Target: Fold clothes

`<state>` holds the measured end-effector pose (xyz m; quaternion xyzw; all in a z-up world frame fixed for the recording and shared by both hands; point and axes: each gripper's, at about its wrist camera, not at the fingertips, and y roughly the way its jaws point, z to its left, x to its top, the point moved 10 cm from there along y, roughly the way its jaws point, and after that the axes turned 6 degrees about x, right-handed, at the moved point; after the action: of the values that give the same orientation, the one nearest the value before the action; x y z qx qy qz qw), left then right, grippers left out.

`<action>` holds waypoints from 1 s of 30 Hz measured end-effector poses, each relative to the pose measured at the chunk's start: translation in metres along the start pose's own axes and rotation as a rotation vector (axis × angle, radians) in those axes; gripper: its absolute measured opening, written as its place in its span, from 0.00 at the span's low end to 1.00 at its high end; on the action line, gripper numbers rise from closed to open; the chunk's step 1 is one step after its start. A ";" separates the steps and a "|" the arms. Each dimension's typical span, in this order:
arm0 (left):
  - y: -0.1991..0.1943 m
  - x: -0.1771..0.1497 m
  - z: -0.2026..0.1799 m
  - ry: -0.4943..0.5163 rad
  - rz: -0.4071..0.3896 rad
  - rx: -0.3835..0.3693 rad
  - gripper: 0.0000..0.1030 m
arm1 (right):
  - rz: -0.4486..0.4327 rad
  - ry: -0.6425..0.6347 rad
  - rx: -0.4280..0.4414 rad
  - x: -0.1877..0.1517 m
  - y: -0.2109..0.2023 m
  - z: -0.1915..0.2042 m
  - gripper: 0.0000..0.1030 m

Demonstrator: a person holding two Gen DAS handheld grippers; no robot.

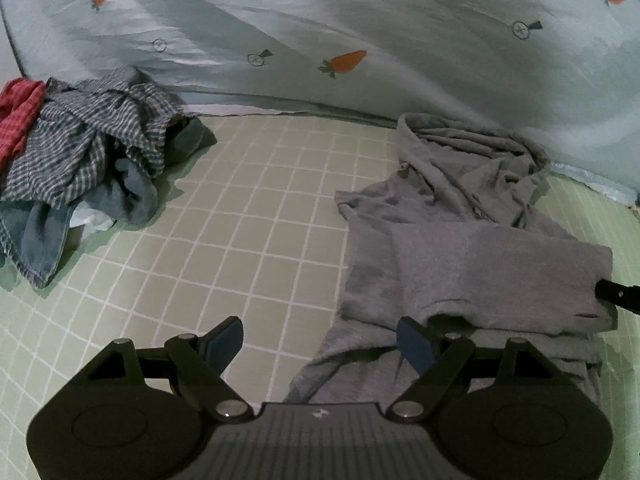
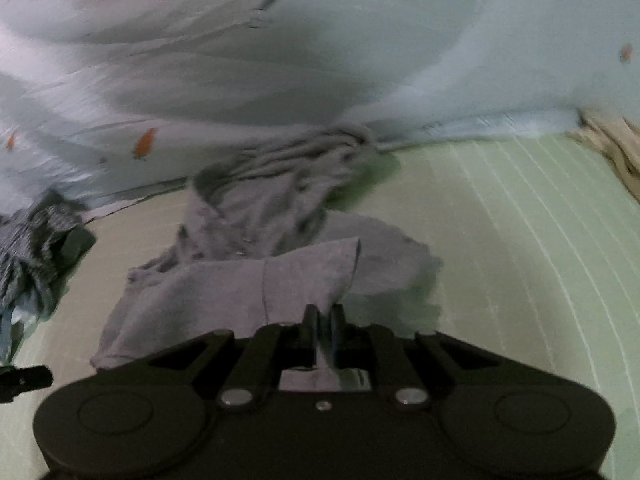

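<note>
- Far to the left of the left gripper (image 1: 320, 340), a heap of clothes (image 1: 88, 156) is lying on the green checked sheet (image 1: 248, 216): a checked shirt on top, a red cloth at its left edge, blue denim under it. It is well apart from both jaws.
- The left gripper is hovering with its 2 jaws spread wide and holding nothing. Its right finger (image 1: 416, 344) is sitting just at the near edge of the grey garment (image 1: 480, 264), under a lifted fold, but I cannot tell if it is touching the cloth.
- The grey garment is lying ahead of and to the right of the left jaws, partly doubled over, with its far part bunched against the carrot-print quilt (image 1: 360, 20).
- The right gripper (image 2: 323, 316) is pressing its 2 jaws together on a corner of the grey garment (image 2: 248, 280), and the cloth is rising from the sheet toward the jaws.
- Far to the right of the right jaws, a beige cloth (image 2: 612, 148) is lying at the edge of the sheet.
- I am judging the garment as soft, light and limp: it will be sagging and creasing. A grip on an edge or corner, 1 per gripper, is looking best.
</note>
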<state>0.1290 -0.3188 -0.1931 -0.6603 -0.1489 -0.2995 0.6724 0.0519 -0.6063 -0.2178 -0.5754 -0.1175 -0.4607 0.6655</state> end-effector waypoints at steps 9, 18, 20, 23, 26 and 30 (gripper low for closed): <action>-0.002 0.001 -0.010 0.053 -0.003 0.001 0.82 | -0.003 0.027 -0.065 0.002 -0.003 -0.023 0.09; 0.007 0.000 -0.016 0.059 0.018 -0.003 0.83 | 0.025 -0.044 -0.125 -0.003 0.004 -0.022 0.57; 0.010 0.002 -0.020 0.068 0.020 -0.009 0.83 | 0.047 -0.068 -0.126 -0.007 0.010 -0.018 0.64; 0.014 0.009 -0.025 0.078 0.014 -0.012 0.83 | 0.107 -0.085 -0.152 -0.018 0.021 -0.020 0.68; 0.021 0.017 -0.031 0.077 0.008 -0.021 0.83 | 0.150 -0.079 -0.172 -0.029 0.027 -0.027 0.73; 0.034 0.023 -0.043 0.085 0.023 -0.033 0.84 | 0.167 -0.071 -0.183 -0.034 0.031 -0.035 0.81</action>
<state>0.1589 -0.3672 -0.2107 -0.6597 -0.1078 -0.3219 0.6705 0.0433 -0.6231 -0.2726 -0.6576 -0.0499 -0.3918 0.6416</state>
